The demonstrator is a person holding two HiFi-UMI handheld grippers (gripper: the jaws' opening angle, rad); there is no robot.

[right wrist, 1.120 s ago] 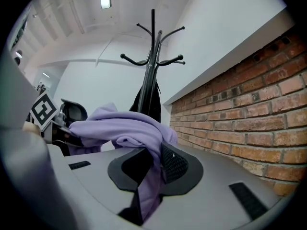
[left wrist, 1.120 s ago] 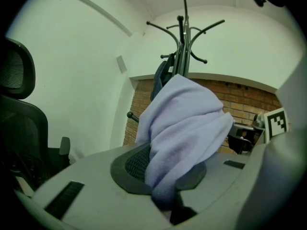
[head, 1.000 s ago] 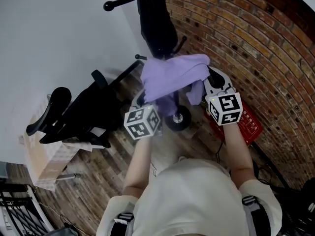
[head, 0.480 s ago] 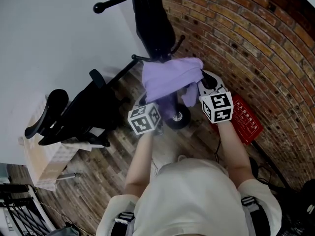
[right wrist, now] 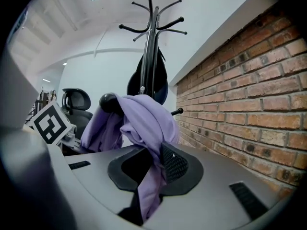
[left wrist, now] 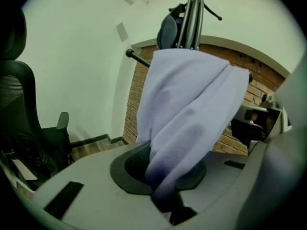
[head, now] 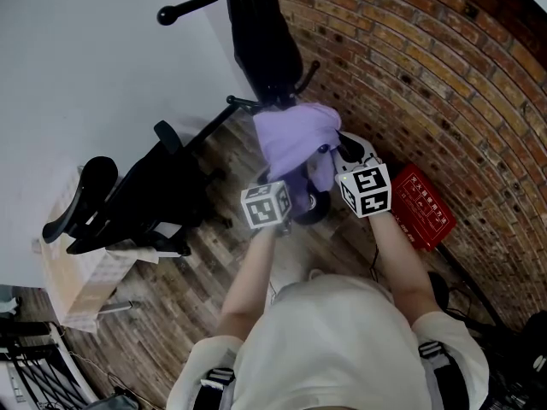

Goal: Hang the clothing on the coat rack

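A lilac garment (head: 295, 139) hangs bunched over a low peg of the black coat rack (head: 261, 32), between my two grippers. In the right gripper view the cloth (right wrist: 144, 123) drapes over the peg's ball end (right wrist: 108, 101). The rack pole (right wrist: 151, 47) rises behind it with a dark bag (right wrist: 146, 80) hung on it. My left gripper (left wrist: 165, 176) is shut on a fold of the cloth (left wrist: 187, 114). My right gripper (right wrist: 151, 171) is shut on another hanging fold. In the head view the left gripper (head: 278, 182) sits below the cloth and the right gripper (head: 340, 150) at its right edge.
A black office chair (head: 145, 186) stands left of the rack, with a cardboard box (head: 73, 272) beside it. The brick wall (head: 444, 75) runs close on the right, and a red flat thing (head: 423, 207) lies at its foot. The rack's round base (head: 312, 203) sits under the garment.
Both grippers have sunk and drawn closer together, the left one moving right. The garment came down with them and now hangs narrower and more bunched at the peg.
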